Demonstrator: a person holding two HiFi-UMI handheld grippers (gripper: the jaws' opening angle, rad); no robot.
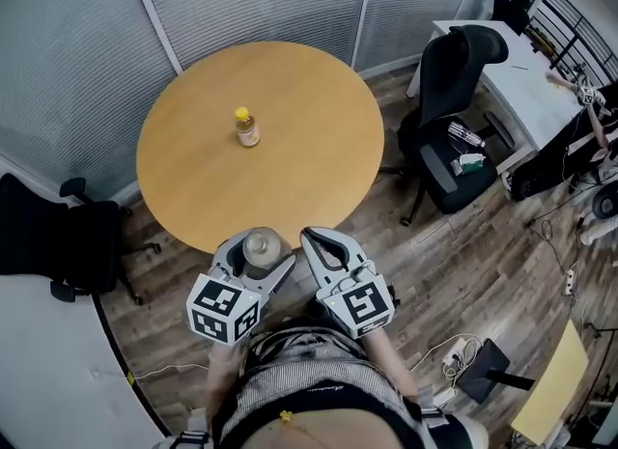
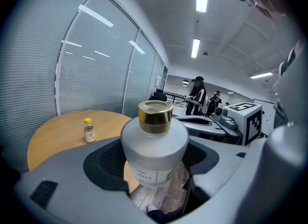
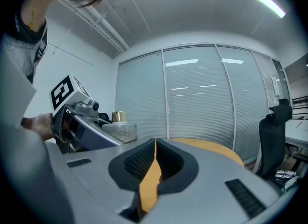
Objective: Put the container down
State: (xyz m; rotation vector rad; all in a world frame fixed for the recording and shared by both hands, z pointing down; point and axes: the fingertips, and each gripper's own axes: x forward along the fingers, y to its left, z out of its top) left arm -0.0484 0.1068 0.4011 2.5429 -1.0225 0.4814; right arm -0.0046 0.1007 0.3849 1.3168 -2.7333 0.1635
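Note:
A frosted glass container (image 1: 259, 248) with a gold cap stands upright between the jaws of my left gripper (image 1: 259, 254), which is shut on it. It hangs just off the near edge of the round wooden table (image 1: 290, 90). In the left gripper view the container (image 2: 154, 143) fills the middle, with my left gripper (image 2: 155, 166) clamped on its body. My right gripper (image 1: 315, 238) is beside it, shut and holding nothing; its pads (image 3: 139, 163) nearly meet. A small yellow-capped bottle (image 1: 247, 128) stands on the table's far half, also in the left gripper view (image 2: 89, 130).
A black office chair (image 1: 454, 119) stands right of the table in front of a white desk (image 1: 521, 80). Another dark chair (image 1: 48, 235) sits at the left. Blind-covered glass walls (image 1: 251, 3) run behind the table. People (image 2: 197, 98) stand in the far background.

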